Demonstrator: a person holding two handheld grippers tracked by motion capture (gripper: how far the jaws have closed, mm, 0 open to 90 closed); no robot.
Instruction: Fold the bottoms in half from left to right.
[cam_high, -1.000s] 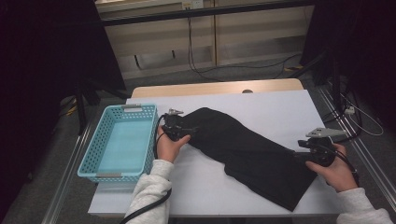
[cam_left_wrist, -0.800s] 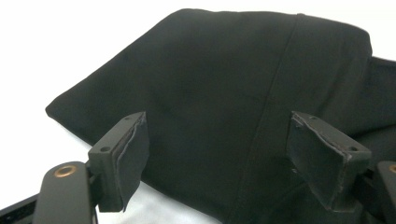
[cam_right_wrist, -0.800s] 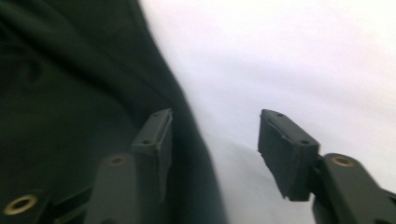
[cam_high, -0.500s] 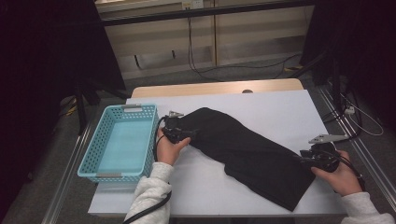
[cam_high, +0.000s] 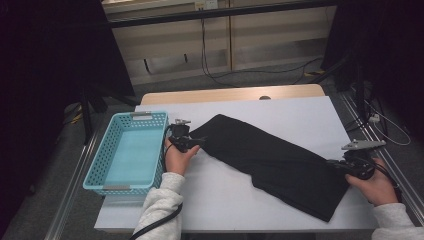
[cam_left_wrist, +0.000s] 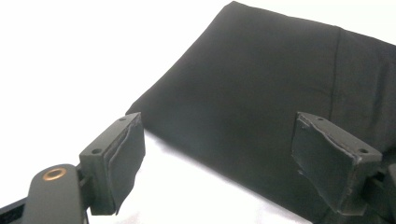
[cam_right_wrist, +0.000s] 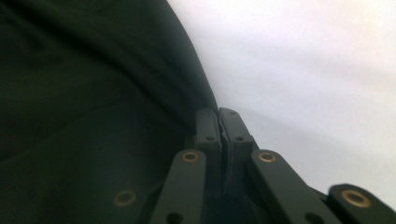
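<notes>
Black garment (cam_high: 272, 162) lies spread diagonally across white table (cam_high: 300, 112), upper-left end near the basket, lower-right end toward the table's near right corner. Fabric looks flat w/ one seam line running across it in left gripper view (cam_left_wrist: 280, 84).

L gripper (cam_high: 199, 143) sits at garment's upper-left end, hand (cam_high: 176, 157) behind it. Jaws stand wide apart and have just been opening a bit further; in left gripper view (cam_left_wrist: 219, 158) cloth edge runs between the pads (cam_left_wrist: 128, 154), but they don't press on it; nothing gripped.

R gripper (cam_high: 334, 165) is at garment's lower-right edge, held by the other hand (cam_high: 375, 185), grey plate on top. Jaws have just been closing; in right gripper view (cam_right_wrist: 219, 123) the two pads meet w/ barely a slit, right at the cloth's border where black meets white tabletop. Whether a thin bit of fabric is pinched betw. them can't be told; the tips sit on the edge line.

Light-blue mesh basket (cam_high: 107, 165) stands on table's left side, just beside L gripper, apart from garment.
</notes>
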